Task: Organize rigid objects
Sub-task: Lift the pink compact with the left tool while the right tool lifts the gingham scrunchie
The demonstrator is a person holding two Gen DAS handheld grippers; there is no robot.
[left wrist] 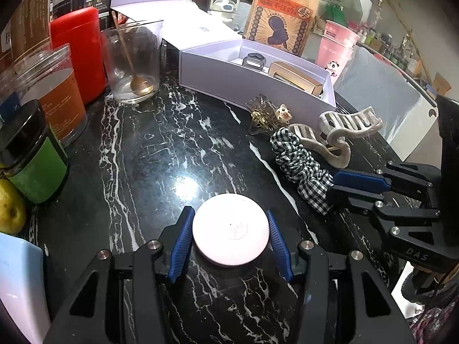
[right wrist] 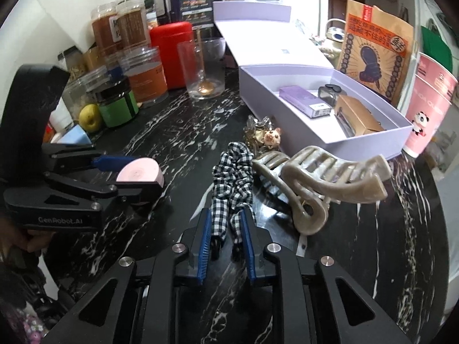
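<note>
My left gripper (left wrist: 231,236) is shut on a round pink disc (left wrist: 231,229), held just over the black marble counter (left wrist: 160,154); both show in the right wrist view, the gripper (right wrist: 134,179) at left with the disc (right wrist: 142,172). My right gripper (right wrist: 226,240) is shut on the near end of a black-and-white checked scrunchie (right wrist: 232,183); in the left wrist view the gripper (left wrist: 332,185) pinches the scrunchie (left wrist: 298,166). A large beige claw clip (right wrist: 324,183) lies right of the scrunchie. The open lilac box (right wrist: 370,143) holds several small boxes.
A small clear clip with a bear charm (right wrist: 265,134) lies before the box. A glass with a spoon (right wrist: 205,68), red canister (right wrist: 172,54), jars (right wrist: 146,77), green jar (right wrist: 117,106) and a lemon (right wrist: 90,117) line the back left. Pink cups (right wrist: 427,109) stand right.
</note>
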